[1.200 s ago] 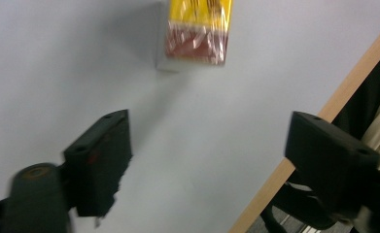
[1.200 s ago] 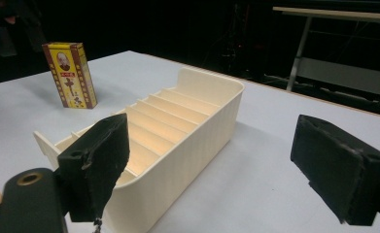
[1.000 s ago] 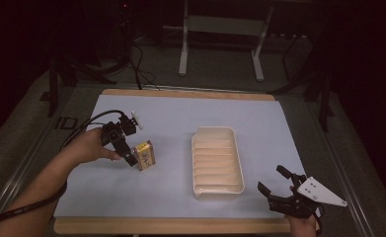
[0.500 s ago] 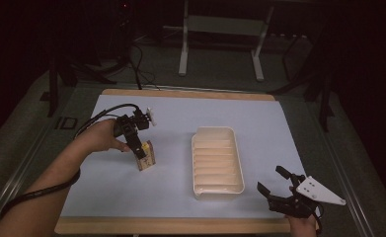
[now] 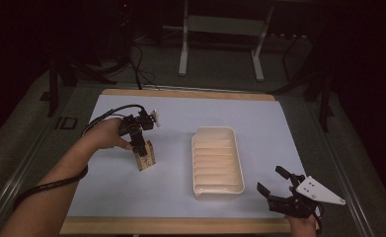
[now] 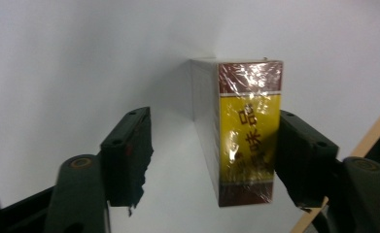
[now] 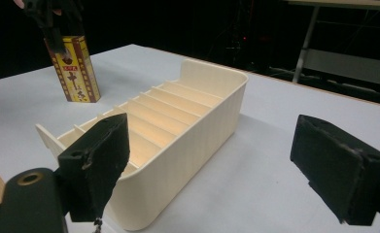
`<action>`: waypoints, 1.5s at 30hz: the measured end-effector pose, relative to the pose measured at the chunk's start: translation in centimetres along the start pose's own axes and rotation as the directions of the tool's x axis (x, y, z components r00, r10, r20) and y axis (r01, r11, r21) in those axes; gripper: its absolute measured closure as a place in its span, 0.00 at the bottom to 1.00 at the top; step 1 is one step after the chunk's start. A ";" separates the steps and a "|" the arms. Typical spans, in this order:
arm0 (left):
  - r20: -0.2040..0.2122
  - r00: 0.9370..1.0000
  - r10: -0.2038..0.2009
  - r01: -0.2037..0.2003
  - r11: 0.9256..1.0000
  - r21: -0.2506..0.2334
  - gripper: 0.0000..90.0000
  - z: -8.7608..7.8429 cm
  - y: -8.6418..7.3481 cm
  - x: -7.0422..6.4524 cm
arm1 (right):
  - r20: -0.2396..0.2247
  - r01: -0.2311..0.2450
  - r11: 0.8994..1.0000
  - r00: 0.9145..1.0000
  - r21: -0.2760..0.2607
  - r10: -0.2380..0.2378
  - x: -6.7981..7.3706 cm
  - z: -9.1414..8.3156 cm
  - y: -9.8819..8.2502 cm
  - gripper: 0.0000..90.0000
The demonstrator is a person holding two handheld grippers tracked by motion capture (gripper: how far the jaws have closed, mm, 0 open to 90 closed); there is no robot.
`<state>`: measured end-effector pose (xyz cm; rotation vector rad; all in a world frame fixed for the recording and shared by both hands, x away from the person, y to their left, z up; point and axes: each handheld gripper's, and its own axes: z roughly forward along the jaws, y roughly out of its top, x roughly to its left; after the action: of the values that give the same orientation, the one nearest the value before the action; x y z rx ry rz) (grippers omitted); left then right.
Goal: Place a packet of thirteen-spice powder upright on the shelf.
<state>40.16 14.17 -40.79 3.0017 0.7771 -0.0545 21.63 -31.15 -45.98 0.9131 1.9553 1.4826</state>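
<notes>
Box stands between the closing left gripper jaws, one touching; right gripper gapes

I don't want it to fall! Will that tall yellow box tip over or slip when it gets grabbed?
The yellow box stands upright on a narrow end, so a sideways nudge could probably topple it. Its shiny wrap looks slippery. It seems stiff, so the left gripper straddling it should likely hold.

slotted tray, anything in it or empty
Empty. The cream slotted tray shows bare dividers and bare floor in every slot in the high view, and the right gripper view shows the same. The yellow box stands outside it on the table.
</notes>
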 end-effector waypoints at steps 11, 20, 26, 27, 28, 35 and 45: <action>-0.005 1.000 0.006 -0.006 1.000 -0.007 0.50 0.3 0.3 -0.1 | -0.003 -0.003 1.000 1.000 0.003 0.003 0.0 0.0 0.0 0.16; 0.023 0.999 0.035 -0.034 0.999 -0.012 0.71 0.2 0.5 -0.4 | -0.006 -0.006 1.000 1.000 0.004 0.006 0.0 0.0 0.0 0.16; -0.008 0.995 0.095 -0.095 0.995 0.014 0.75 0.0 0.3 -0.9 | -0.006 -0.006 1.000 1.000 0.005 0.006 0.0 0.0 0.0 0.16; -0.003 0.996 0.092 -0.092 0.996 0.017 0.75 0.0 0.4 -0.9 | -0.007 -0.005 1.000 1.000 0.005 0.005 0.0 0.0 0.0 0.16; 0.003 0.996 0.092 -0.092 0.996 0.017 0.75 0.0 0.4 -0.9 | -0.007 -0.005 1.000 1.000 0.005 0.005 0.0 0.0 0.0 0.16; 0.019 0.994 0.109 -0.109 0.994 -0.024 0.76 -1.3 0.3 -1.8 | -0.009 -0.001 1.000 1.000 0.003 0.001 0.0 0.0 0.0 0.16; 0.026 0.992 0.126 -0.124 0.990 -0.069 0.76 -3.2 1.1 -3.4 | -0.010 0.003 1.000 1.000 0.004 -0.003 0.0 0.0 0.0 0.16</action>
<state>37.83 11.72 -37.43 2.9707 0.5746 -0.0677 21.65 -31.10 -45.97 0.9060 1.9669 1.4850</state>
